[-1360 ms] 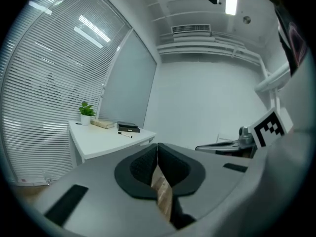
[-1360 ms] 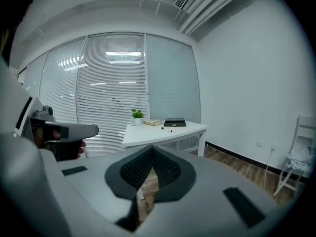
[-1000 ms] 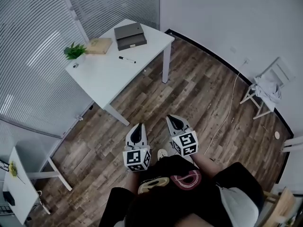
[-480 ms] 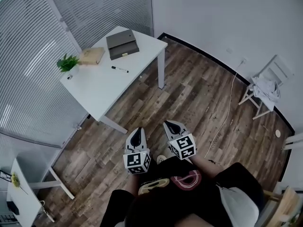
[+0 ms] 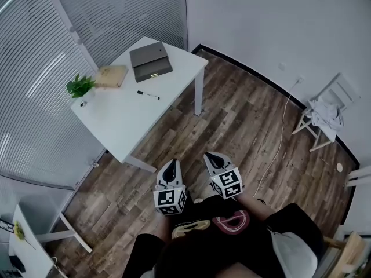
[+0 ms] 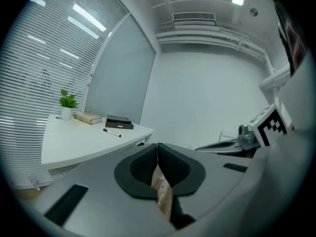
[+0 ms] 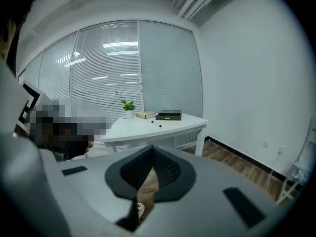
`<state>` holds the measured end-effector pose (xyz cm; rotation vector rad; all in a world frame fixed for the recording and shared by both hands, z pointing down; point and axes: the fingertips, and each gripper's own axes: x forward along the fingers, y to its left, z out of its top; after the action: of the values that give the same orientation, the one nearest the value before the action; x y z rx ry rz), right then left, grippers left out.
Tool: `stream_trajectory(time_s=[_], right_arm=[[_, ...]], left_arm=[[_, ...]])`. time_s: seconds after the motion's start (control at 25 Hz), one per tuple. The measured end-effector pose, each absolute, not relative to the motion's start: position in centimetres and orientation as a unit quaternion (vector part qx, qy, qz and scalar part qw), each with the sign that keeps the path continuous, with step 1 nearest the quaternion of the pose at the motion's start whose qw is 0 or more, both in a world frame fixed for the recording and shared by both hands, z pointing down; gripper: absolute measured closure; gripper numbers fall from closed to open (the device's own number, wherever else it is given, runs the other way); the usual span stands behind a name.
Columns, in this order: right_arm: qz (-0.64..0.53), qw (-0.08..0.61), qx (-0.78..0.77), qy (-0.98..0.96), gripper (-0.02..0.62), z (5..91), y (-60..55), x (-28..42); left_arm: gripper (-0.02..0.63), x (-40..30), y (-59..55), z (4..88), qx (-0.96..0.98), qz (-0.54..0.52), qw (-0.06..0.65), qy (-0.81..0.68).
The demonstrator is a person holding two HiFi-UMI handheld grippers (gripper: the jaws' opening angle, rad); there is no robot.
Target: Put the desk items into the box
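Note:
A white desk [image 5: 122, 117] stands ahead at the upper left of the head view. On it lie a dark grey box [image 5: 150, 61], a tan book [image 5: 111, 76], a black marker [image 5: 148, 95] and a small potted plant [image 5: 79, 87]. My left gripper [image 5: 170, 168] and right gripper [image 5: 213, 158] hang close to my body over the wooden floor, well short of the desk. Both are shut with nothing between the jaws. The same desk items show far off in the left gripper view, with the box [image 6: 119, 123] and marker [image 6: 112, 132], and in the right gripper view, the box [image 7: 168, 115].
Slatted glass blinds [image 5: 52, 51] run behind the desk. A white folding chair [image 5: 324, 114] with cloth on it stands at the right wall, and a cable [image 5: 279, 138] trails across the floor. A second small white table [image 5: 29, 233] sits at the lower left.
The view has shifted: the desk sits slightly lower and closer in the frame than a second ago. Both grippers stay shut and side by side.

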<state>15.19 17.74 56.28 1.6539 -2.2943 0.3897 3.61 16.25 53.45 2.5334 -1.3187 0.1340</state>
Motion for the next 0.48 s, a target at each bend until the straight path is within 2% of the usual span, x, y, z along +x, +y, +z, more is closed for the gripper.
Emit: stream_trajectory(time_s=[0.24, 0.48], right_arm=[[0.140, 0.146, 0.586, -0.785, 0.585, 56.0, 11.6, 14.8], [0.137, 0.172, 0.587, -0.779, 0.586, 56.1, 6.2, 13.3]], left_arm=[[0.588, 2.9, 9.8, 52.3, 0.886, 0.039, 0.126, -0.444], [0.588, 2.2, 3.4, 53.2, 0.895, 0.056, 0.140, -0.420]])
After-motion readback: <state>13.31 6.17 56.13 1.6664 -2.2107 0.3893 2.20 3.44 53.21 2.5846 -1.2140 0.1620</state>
